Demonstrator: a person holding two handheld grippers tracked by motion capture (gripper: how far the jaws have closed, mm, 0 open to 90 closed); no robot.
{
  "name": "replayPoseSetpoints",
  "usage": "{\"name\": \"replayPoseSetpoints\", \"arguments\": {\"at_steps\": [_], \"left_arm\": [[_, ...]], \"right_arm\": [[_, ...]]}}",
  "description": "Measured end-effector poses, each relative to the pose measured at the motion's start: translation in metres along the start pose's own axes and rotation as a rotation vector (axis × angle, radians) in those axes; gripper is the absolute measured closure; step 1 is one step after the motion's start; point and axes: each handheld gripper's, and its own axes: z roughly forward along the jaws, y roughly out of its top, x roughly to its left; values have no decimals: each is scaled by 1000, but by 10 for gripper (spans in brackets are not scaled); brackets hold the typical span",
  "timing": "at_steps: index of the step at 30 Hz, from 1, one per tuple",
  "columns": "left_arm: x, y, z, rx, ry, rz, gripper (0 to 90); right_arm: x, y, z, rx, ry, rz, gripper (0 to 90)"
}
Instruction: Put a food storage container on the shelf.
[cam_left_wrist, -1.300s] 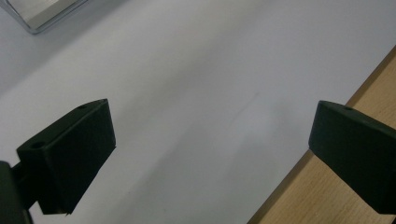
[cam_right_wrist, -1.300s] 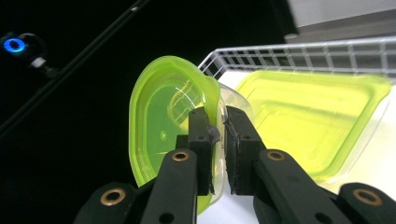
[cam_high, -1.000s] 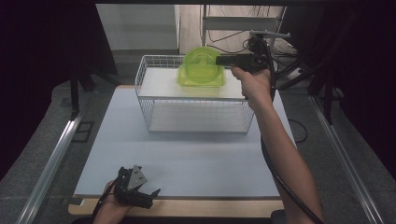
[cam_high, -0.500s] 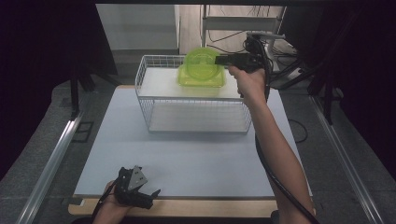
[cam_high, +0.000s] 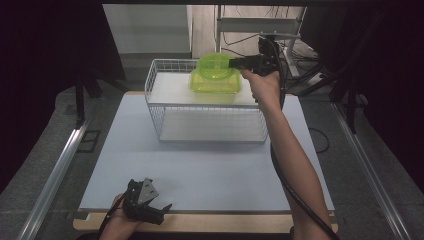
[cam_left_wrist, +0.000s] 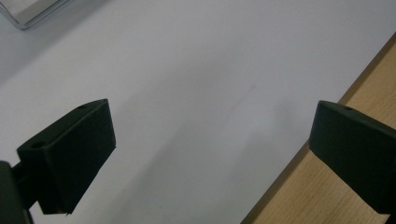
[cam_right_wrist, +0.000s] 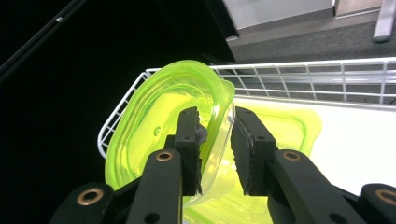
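I have the right claw (cam_high: 235, 62) up at the far right corner of the white wire basket (cam_high: 165, 107), which I take as my landmark. Its jaws straddle the rim of the upper green container (cam_right_wrist: 163, 135): the wall runs between the pads, and in the right gripper view I read a gap on the right-hand pad side. The jaws have just been opening with that wall between them, so I judge the grip released or nearly so.

That container sits tilted, leaning over a second green container (cam_high: 216, 85) that lies flat on the basket's upper shelf, toward its right end. The tilted one's open face turns away from the right claw, toward the basket's left; its rim edge points straight back at the claw.

The left claw (cam_high: 155, 212) rests on the bench (cam_high: 200, 170), well apart from the basket on its near side, jaws wide apart with nothing between them.

What matters next: the right claw is already on the container, so pulling clear should go straight back along the rim, away from the basket.
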Motion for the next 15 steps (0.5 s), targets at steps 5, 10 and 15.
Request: {"name": "replayPoseSetpoints", "arguments": {"at_steps": [5,10,15], "left_arm": [[0,0,0,1,-1,2,6],[0,0,0,6,-2,7,6],[-1,0,1,3,-3,3,6]], "right_arm": [[-4,0,5,-6,-7,5,691],[-5,1,7,-10,-4,7,685],[-5,1,7,-19,3,-5,600]]}}
